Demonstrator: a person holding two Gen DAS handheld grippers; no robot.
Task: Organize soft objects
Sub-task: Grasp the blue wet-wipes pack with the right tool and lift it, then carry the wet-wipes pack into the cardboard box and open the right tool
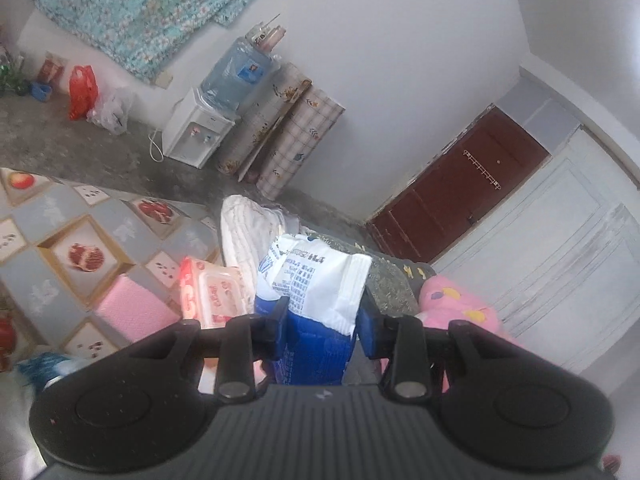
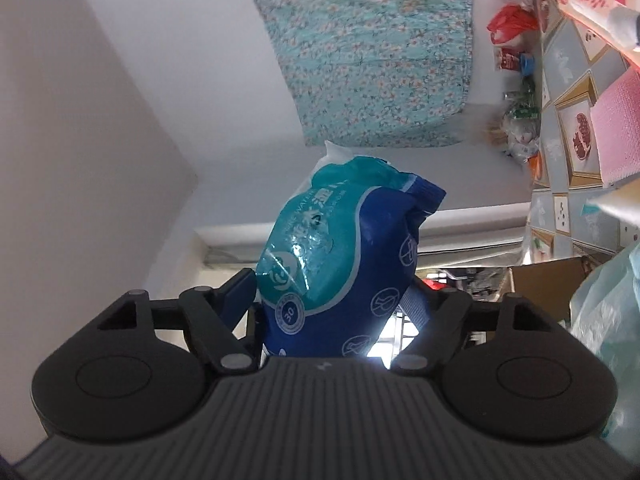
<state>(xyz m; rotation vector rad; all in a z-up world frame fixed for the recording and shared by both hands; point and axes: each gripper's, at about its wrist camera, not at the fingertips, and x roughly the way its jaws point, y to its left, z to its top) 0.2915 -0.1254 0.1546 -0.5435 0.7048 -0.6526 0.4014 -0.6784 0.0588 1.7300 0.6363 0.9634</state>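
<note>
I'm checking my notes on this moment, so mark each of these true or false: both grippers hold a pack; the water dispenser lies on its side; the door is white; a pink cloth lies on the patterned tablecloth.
1. Both grippers hold a pack. True: the left gripper clamps a blue-and-white pack, the right gripper a blue-and-teal wipes pack.
2. The water dispenser lies on its side. False: it stands upright, bottle on top.
3. The door is white. False: it is dark red-brown.
4. A pink cloth lies on the patterned tablecloth. True.
</note>
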